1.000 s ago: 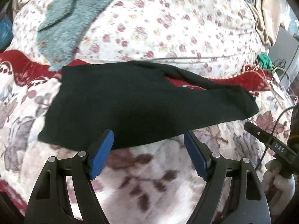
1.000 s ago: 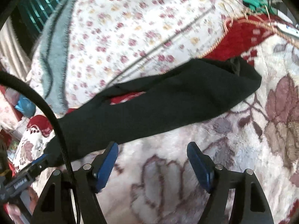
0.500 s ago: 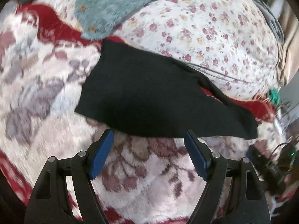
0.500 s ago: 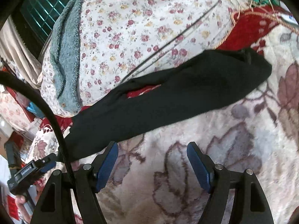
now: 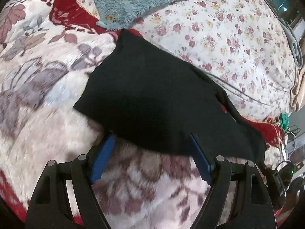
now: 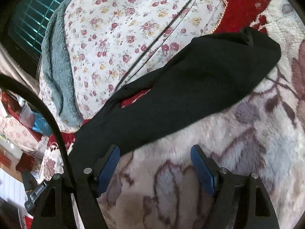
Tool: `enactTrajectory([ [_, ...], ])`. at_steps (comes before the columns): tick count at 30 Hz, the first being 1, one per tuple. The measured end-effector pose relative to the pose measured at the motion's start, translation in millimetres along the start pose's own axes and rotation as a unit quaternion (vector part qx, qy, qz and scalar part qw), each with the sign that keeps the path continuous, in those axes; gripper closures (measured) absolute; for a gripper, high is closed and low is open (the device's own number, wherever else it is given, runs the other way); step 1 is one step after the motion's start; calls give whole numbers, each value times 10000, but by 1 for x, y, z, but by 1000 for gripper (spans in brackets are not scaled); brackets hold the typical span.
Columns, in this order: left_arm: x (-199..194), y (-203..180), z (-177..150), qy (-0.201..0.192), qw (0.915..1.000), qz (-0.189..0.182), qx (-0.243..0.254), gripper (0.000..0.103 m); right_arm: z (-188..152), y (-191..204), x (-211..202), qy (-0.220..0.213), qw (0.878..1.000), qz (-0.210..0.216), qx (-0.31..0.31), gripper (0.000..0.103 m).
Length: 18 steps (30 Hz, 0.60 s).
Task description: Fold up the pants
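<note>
- Nearest, the left gripper (image 5: 152,148) has its blue pads spread wide, gripping nothing; the near hem of the black pants (image 5: 162,99) lies just over the pad tips, so the jaws straddle the edge without pinching it
- The right gripper (image 6: 155,159) is likewise spread and empty; its left pad (image 6: 108,169) sits at the cloth's edge, its right pad over the bare plush blanket (image 6: 238,152)
- My reading: the reach-in before a fold; next, each claw needs to slide under a near edge, close on the fabric, then lift and carry it over
- The pants lie flat on the blanket, just in front of the flowered quilt (image 5: 228,38); their long axis runs crosswise to both grippers, upper left to lower right in the left view; which end is the waist I cannot tell
- Farthest, a teal fleece garment (image 5: 143,2) rests on the quilt
</note>
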<state>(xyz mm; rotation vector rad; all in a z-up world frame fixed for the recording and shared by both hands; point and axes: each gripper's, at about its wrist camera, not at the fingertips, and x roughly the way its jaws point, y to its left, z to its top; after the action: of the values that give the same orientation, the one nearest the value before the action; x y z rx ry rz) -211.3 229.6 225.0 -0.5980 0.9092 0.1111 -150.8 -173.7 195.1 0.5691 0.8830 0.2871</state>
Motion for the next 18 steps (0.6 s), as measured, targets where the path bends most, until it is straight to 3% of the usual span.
enactTrajectory([
  [7,27,-11,25,-104,9999,69,54,23,32,-10,26,-214,9997,117,89,29],
  [8,30,-10,30,-133,9999,-34,30,29,36,-11,29,-270,9995,133,138,41],
  [9,32,-10,33,-152,9999,-52,26,41,39,-16,31,-314,9990,197,246,67],
  [10,36,-10,35,-135,9999,69,47,73,41,-18,35,-263,9988,235,333,80],
  [11,40,-8,37,-52,9999,131,68,81,41,-21,38,-201,9987,217,426,90],
  [18,29,-11,40,-37,9991,93,412,89,36,3,24,-357,9992,104,-114,96],
])
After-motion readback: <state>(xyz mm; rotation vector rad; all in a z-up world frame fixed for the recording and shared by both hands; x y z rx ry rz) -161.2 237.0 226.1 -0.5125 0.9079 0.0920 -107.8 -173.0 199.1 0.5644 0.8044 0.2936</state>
